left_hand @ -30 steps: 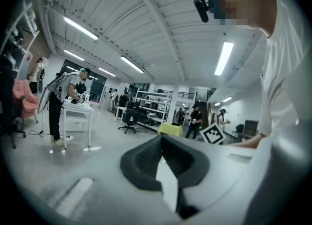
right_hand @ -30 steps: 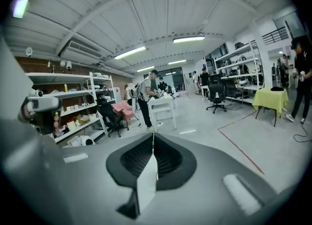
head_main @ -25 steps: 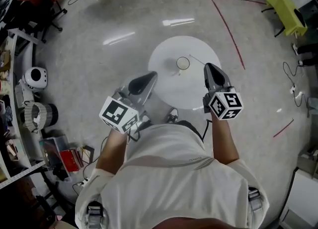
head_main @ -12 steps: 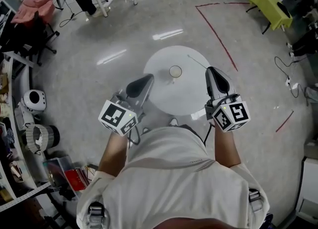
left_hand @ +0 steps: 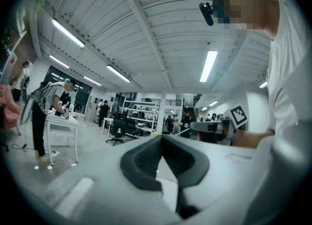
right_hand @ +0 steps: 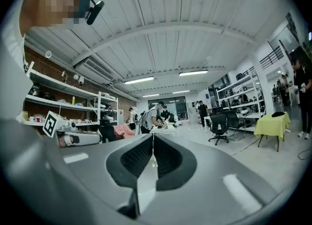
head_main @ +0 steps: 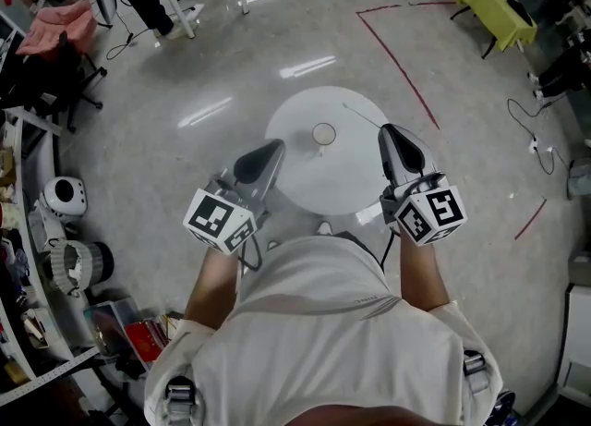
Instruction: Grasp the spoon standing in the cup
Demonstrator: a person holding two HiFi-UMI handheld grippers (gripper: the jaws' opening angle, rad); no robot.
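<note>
A small pale cup (head_main: pixel 323 134) stands near the middle of a round white table (head_main: pixel 305 184) in the head view. I cannot make out a spoon in it from above. A thin pale line (head_main: pixel 362 115) shows over the table top behind and right of the cup; what it is I cannot tell. My left gripper (head_main: pixel 269 150) is held at the table's near left edge, jaws shut and empty. My right gripper (head_main: pixel 391 134) hovers at the near right edge, also shut and empty. Both gripper views look out level across the room, and neither shows the cup.
The left gripper (left_hand: pixel 162 138) view shows the right gripper's marker cube (left_hand: pixel 238 115); the right gripper (right_hand: pixel 152 138) view shows the left one's cube (right_hand: pixel 50 123). Red tape (head_main: pixel 397 59) marks the floor. A yellow-covered table (head_main: pixel 500 6) stands at the far right, with shelves and clutter (head_main: pixel 55 230) along the left.
The head view has shifted, so the table and cup sit a little lower and further left in frame. Both grippers stay shut in about the same places beside the table.
</note>
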